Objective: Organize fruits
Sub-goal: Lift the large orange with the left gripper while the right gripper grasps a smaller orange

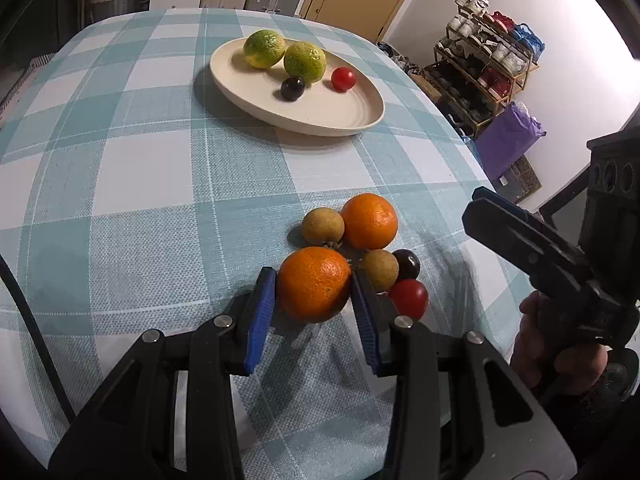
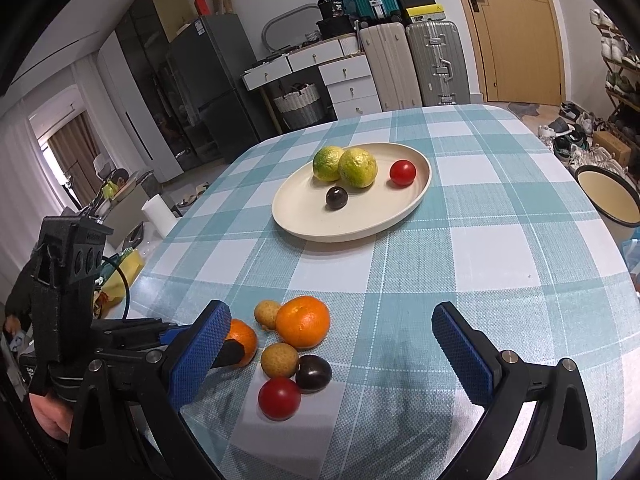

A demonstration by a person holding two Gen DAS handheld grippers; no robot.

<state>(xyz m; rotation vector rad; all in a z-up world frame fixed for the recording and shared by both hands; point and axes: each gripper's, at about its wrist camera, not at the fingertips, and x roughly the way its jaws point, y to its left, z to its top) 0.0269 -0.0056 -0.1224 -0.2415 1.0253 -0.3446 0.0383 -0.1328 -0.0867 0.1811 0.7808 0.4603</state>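
While the left gripper (image 1: 314, 294) pinches the near round orange (image 1: 314, 283) between its jaws, lift straight up — clear of neighbouring fruit; right gripper (image 2: 332, 356) jaws spread, idle.

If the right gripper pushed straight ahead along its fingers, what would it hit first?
Probably bare tablecloth: the open right gripper frames empty cloth, with the fruit cluster left of centre. Farther on lies the plate, though depth is uncertain.

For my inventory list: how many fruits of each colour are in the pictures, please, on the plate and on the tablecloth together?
Round orange fruits: 2
Round green-yellow citrus fruits: 2
Small round red fruits: 2
Small dark purple round fruits: 2
Small tan-brown round fruits: 2
Total: 10
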